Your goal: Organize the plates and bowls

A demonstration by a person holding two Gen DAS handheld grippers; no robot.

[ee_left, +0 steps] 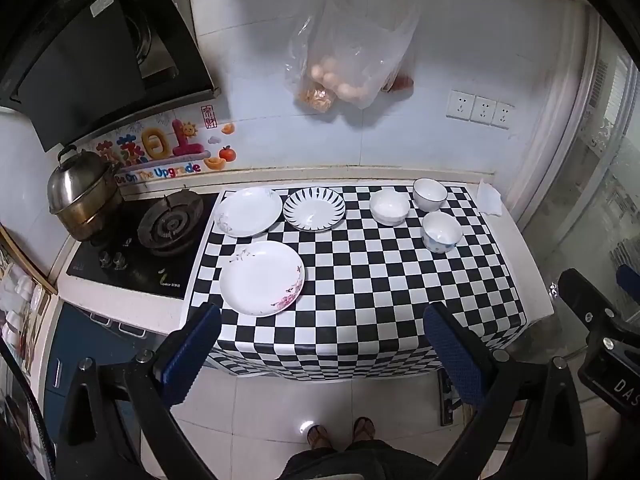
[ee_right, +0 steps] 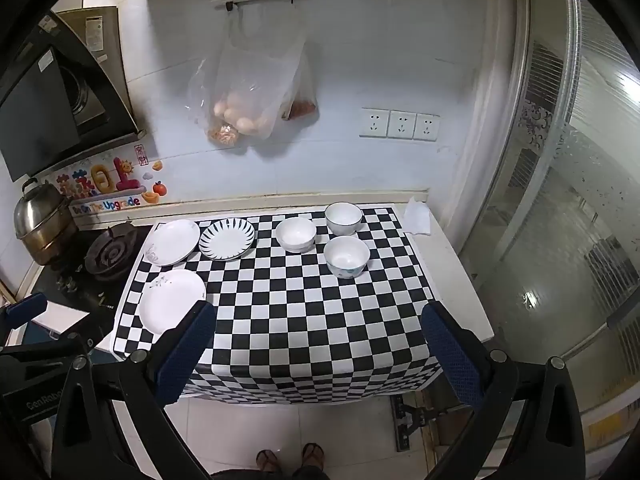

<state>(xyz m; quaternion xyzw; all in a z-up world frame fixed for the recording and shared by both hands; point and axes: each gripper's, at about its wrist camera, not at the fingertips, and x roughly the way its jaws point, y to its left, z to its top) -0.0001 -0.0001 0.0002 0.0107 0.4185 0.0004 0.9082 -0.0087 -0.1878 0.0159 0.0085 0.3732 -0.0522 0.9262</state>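
Observation:
On the checkered cloth [ee_left: 360,280] lie three plates: a white floral plate [ee_left: 262,277] near the front left, a white plate [ee_left: 249,211] at the back left, and a striped-rim plate [ee_left: 314,209] beside it. Three bowls stand at the back right: a plain white bowl [ee_left: 389,207], a dark-rimmed bowl [ee_left: 430,194] and a blue-patterned bowl [ee_left: 441,232]. The same plates [ee_right: 172,300] [ee_right: 175,241] [ee_right: 227,238] and bowls [ee_right: 296,233] [ee_right: 343,218] [ee_right: 346,256] show in the right wrist view. My left gripper [ee_left: 322,344] and right gripper [ee_right: 318,344] are both open and empty, held above the counter's front edge.
A gas stove [ee_left: 170,222] with a steel steamer pot [ee_left: 82,196] stands left of the cloth. A range hood [ee_left: 92,52] hangs above it. A plastic bag of eggs [ee_left: 344,64] hangs on the wall. A white tissue [ee_left: 489,198] lies at the back right corner. Glass door on the right.

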